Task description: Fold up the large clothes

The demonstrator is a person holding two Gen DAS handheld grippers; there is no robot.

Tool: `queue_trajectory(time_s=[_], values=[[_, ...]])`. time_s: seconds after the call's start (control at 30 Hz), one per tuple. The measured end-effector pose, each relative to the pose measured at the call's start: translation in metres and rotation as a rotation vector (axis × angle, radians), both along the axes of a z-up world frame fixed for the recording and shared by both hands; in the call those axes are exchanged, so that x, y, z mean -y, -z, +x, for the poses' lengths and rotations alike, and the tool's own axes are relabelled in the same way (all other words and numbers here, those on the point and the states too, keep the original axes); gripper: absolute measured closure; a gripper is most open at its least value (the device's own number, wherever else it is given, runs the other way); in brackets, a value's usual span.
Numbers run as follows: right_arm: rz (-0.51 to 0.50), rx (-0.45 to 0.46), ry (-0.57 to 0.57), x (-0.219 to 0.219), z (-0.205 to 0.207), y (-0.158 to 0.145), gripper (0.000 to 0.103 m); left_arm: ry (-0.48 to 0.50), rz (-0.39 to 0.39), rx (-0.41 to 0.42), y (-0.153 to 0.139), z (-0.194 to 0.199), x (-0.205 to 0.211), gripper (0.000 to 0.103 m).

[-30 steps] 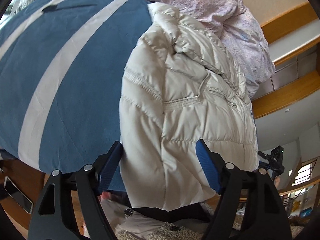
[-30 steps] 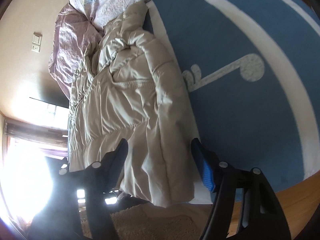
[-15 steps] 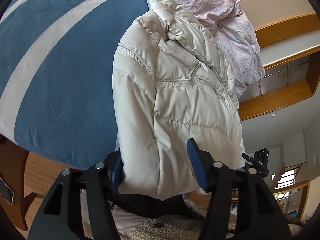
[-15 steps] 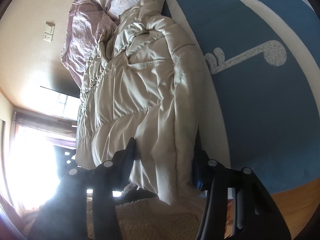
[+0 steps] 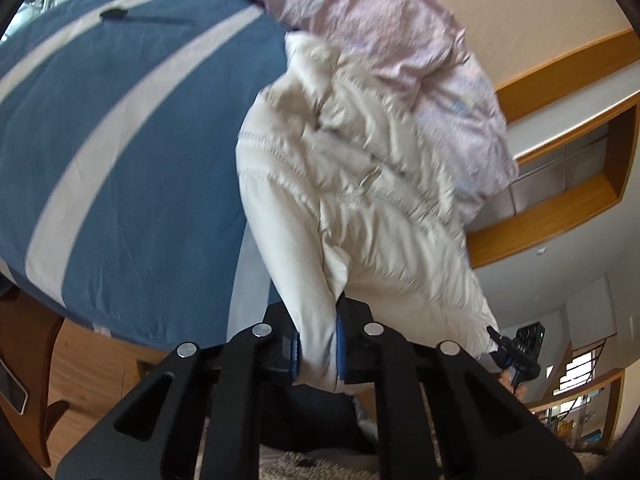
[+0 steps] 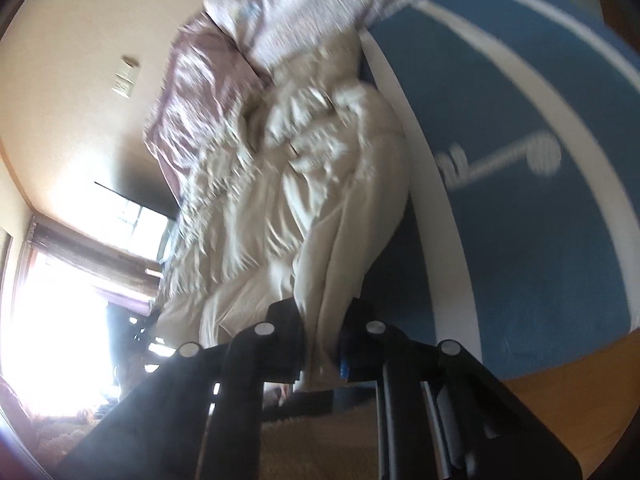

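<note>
A cream puffer jacket (image 5: 352,200) lies lengthwise on the blue bed cover (image 5: 132,152), its far end against a pink quilt. My left gripper (image 5: 318,340) has its jaws closing on the jacket's near hem, the blue pads pressing a bunched fold of fabric. In the right wrist view the same jacket (image 6: 304,208) stretches away from me, and my right gripper (image 6: 322,344) is likewise closing on the other corner of the hem, with fabric pinched between its fingers. Both hem corners are raised slightly off the bed edge.
A crumpled pink quilt (image 5: 400,40) is heaped at the head of the bed. The bed cover (image 6: 540,220) has white stripes and a note motif. Wooden floor (image 6: 568,392) and a shaggy beige rug (image 6: 320,452) lie below the bed edge. A bright window (image 6: 60,300) glares on the left.
Both grippers went from wide open around the jacket's hem to shut on it. Both have lifted a little, pulling the hem into bunched folds.
</note>
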State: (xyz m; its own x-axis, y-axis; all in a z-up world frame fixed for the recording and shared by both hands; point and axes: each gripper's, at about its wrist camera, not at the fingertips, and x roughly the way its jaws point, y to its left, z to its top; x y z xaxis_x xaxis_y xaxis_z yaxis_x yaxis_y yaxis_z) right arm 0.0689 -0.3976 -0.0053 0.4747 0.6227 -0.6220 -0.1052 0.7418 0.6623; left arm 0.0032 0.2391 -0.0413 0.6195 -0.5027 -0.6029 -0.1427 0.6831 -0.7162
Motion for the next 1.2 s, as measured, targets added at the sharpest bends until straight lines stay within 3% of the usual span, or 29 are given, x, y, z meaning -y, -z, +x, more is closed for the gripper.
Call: queue_trajectory(time_s=[0.17, 0.4, 0.63, 0.97, 1.2], values=[[0.016, 0.119, 0.048, -0.001, 0.002, -0.027, 0.09, -0.028, -0.017, 0.077, -0.025, 0.007, -0.008, 0.091], [-0.005, 0.278, 0.125, -0.014, 0.019, -0.071, 0.09, -0.066, 0.028, 0.212, -0.076, 0.037, -0.008, 0.092], [-0.051, 0.401, 0.223, -0.031, 0.056, -0.11, 0.09, -0.114, 0.054, 0.272, -0.112, 0.078, -0.011, 0.092], [-0.084, 0.435, 0.297, -0.056, 0.145, -0.139, 0.09, -0.193, 0.021, 0.272, -0.129, 0.157, -0.025, 0.092], [-0.126, 0.415, 0.339, -0.073, 0.208, -0.129, 0.089, -0.239, 0.026, 0.246, -0.12, 0.212, -0.031, 0.091]])
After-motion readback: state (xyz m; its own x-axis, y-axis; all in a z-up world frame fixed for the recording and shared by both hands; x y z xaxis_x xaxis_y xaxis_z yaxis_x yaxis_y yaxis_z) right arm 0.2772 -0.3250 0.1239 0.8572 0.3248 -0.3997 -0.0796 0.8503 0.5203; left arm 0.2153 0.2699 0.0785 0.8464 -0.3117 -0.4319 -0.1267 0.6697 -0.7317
